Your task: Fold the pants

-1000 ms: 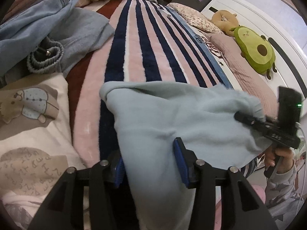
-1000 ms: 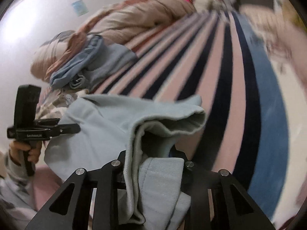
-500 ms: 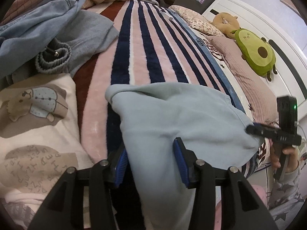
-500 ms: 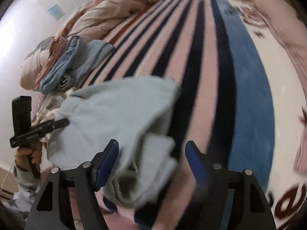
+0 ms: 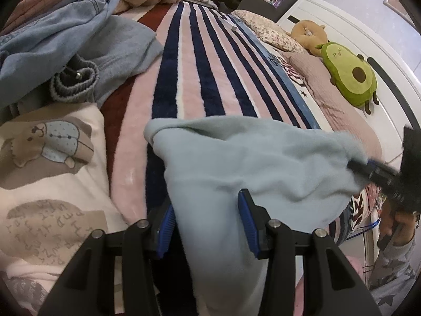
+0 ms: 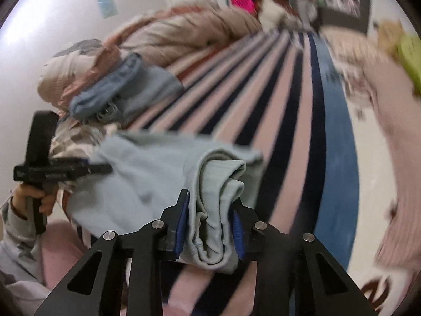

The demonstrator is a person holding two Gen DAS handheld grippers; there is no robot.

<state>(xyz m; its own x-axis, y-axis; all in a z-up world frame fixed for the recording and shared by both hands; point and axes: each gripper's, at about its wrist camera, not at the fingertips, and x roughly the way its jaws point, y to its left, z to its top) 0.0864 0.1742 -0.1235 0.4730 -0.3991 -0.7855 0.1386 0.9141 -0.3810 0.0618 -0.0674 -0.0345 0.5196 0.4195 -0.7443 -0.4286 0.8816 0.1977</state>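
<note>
Left wrist view, pants: light blue pants (image 5: 252, 163) lay bunched at the near edge of the striped blanket (image 5: 200, 79), filling the frame from centre to 3 o'clock.
Left wrist view, left gripper: the left gripper (image 5: 208, 226) at 6 o'clock had fabric between its blue pads; jaws part-way apart and clamped on the pants.
Left wrist view, right gripper: blurred at 3 o'clock, nose buried in the far corner of the pants.
Left wrist view, surroundings: denim garment (image 5: 50, 26) and grey knit (image 5: 115, 50) piled at 10 o'clock; bear-print cloth (image 5: 50, 163) at 8 o'clock; avocado plush (image 5: 350, 73) at 2 o'clock beside a tan plush (image 5: 307, 31).
Right wrist view, right gripper: the right gripper (image 6: 209, 226) at 6 o'clock, jaws closing, pads pressed on a folded wad of the pants (image 6: 158, 179).
Right wrist view, left gripper: the left gripper (image 6: 100, 169) at 9 o'clock reached into the pants' other end, held by a hand (image 6: 34, 197).
Right wrist view, obstructions: the wad hid the blanket just ahead; clothes heap at 10 o'clock; the frame was motion-blurred.
</note>
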